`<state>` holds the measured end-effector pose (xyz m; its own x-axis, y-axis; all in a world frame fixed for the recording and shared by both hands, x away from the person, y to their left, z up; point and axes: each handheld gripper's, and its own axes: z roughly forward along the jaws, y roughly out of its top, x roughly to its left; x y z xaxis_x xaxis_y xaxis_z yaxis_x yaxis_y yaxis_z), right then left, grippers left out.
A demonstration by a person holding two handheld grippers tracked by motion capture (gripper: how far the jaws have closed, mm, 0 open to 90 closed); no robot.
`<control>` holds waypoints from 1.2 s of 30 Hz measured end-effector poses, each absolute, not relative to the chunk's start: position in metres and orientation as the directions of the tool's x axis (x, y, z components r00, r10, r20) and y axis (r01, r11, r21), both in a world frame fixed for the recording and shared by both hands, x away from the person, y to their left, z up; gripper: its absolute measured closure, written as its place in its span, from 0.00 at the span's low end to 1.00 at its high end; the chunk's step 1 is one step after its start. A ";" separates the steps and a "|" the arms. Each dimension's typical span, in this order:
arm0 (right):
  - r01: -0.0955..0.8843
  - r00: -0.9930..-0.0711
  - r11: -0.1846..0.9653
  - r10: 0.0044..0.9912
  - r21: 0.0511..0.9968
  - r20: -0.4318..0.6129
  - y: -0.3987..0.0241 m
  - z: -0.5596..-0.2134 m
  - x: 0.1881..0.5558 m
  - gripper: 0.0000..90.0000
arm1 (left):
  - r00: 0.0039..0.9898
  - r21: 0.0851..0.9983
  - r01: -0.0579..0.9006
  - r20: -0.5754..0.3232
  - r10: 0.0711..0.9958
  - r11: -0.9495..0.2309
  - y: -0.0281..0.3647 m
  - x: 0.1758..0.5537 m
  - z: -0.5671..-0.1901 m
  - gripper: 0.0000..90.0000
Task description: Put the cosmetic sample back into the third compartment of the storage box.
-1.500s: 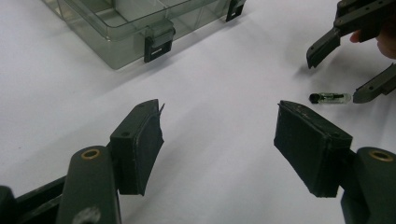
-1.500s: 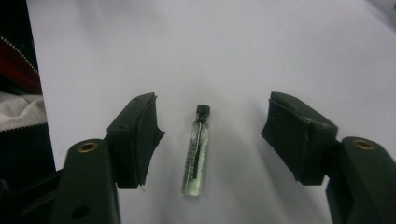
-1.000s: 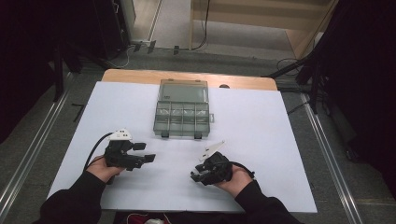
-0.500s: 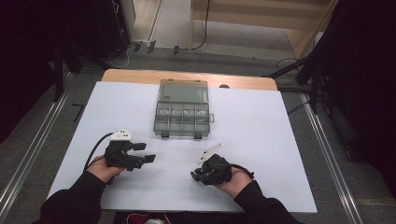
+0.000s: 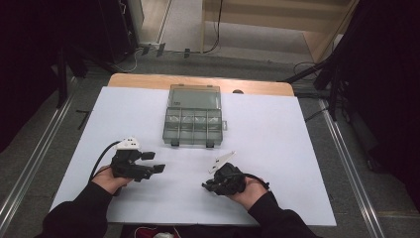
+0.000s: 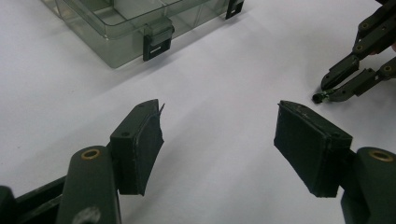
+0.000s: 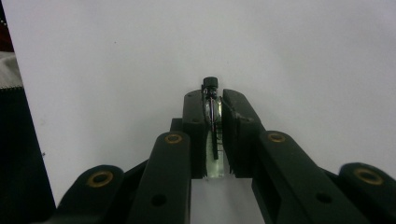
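Two grippers rest low over the white sheet (image 5: 277,134), each in one of the person's hands. The right gripper (image 7: 213,100) has just been closing its jaws, and in its own view they now stand narrow, pressed on a small clear vial (image 7: 213,140) with a black cap (image 7: 210,82). The vial lies lengthwise between the two pads, its clear body deep in the gap and its cap poking out just past the jaw tips. From the left gripper view the same cap shows as a dark nub at the tip of the right gripper's closed jaws. The left gripper (image 6: 219,135) holds its jaws wide apart, with only bare white sheet between them. The clear compartment box (image 5: 194,123) sits ahead of both grippers, its lid open, well apart from the vial.
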<state>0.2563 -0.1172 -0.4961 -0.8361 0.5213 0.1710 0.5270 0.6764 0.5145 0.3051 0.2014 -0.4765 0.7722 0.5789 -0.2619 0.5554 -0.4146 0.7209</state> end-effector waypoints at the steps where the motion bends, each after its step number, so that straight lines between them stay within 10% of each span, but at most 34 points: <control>1: 0.529 -0.835 0.675 0.522 0.514 0.174 -0.118 -0.496 0.257 0.90 | 0.772 0.721 0.555 -0.262 0.579 -0.415 0.201 0.305 -0.476 0.35; 36: 0.602 -0.783 0.577 0.563 0.552 0.266 -0.131 -0.481 0.272 0.90 | 0.774 0.722 0.552 -0.257 0.578 -0.417 0.201 0.305 -0.476 0.35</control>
